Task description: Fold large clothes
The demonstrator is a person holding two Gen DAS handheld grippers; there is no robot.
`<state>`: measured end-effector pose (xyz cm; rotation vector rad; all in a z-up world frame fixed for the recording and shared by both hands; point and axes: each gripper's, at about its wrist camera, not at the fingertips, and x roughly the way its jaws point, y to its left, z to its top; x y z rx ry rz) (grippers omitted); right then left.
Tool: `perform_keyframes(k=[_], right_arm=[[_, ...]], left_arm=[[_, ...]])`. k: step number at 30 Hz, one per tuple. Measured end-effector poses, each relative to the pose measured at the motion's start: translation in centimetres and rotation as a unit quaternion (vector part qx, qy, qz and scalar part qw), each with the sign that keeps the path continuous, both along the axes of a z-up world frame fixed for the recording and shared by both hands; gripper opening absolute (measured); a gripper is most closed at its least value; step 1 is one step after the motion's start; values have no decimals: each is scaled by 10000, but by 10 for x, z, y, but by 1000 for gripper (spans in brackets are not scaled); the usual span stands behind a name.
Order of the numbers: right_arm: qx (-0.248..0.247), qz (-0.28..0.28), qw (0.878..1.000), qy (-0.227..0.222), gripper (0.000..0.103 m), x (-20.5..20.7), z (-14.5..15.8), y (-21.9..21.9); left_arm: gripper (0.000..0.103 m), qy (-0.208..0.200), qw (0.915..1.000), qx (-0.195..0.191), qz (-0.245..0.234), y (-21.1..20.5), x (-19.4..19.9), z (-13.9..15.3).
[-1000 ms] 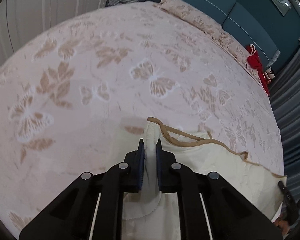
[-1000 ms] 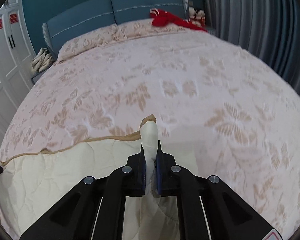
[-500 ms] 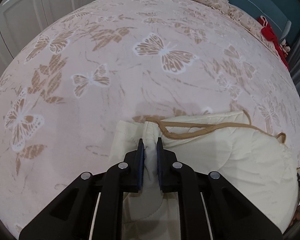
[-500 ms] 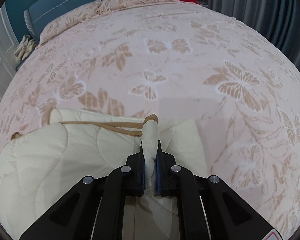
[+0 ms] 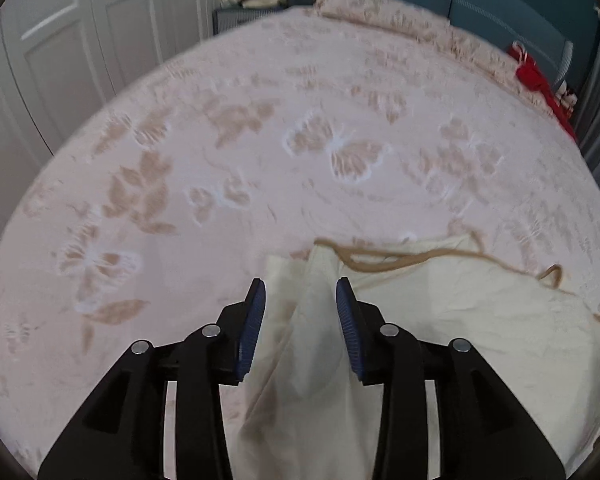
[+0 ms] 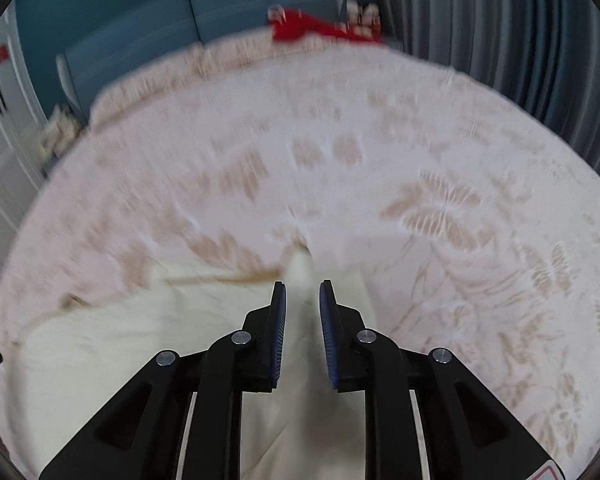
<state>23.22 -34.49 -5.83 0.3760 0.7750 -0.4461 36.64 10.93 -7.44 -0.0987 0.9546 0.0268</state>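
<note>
Both tools just opened, left tool [image 5: 300, 300] and right tool [image 6: 302, 300] released; soft, light cream garment [image 5: 440, 320], regrip at tan-trimmed edge.

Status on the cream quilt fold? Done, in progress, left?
Done: the cream quilt lies doubled on the bed, its tan-trimmed edge laid over the lower layer. In hand: the left gripper and right gripper have just been opening; the pinched corners sit between the pads, apparently released. Left: probably further folds, since it is still a wide panel.
</note>
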Motion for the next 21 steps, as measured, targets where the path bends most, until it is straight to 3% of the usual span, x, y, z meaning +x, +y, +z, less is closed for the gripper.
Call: perform_keyframes(k=[3,6,9,12,16,21], right_arm=[[-37,457,9989,-138,17,-7,21,35],[109,973,9952,-5,13,-4,15,74],[249,1272,9913,219,11,-3,-1,105],[316,1400,9887,432,9,-2,-19,123],[259,1463,9866,676,9,-1,-37,139],[300,1433,9859,809,9,2,-55,140]], left_arm=[[35,-399,9989,-158,-172,-13,-25,39],[35,-358,9961,-394,-697,-48,-39,50],[35,-183,9920,-335,-1206,-95,-53,39],[35,76,9899,-299,-1382,-120,-60,18],[34,437,9890,-216,-1394,-132,-64,-15],[34,491,9894,-131,-1364,-133,-67,-32]])
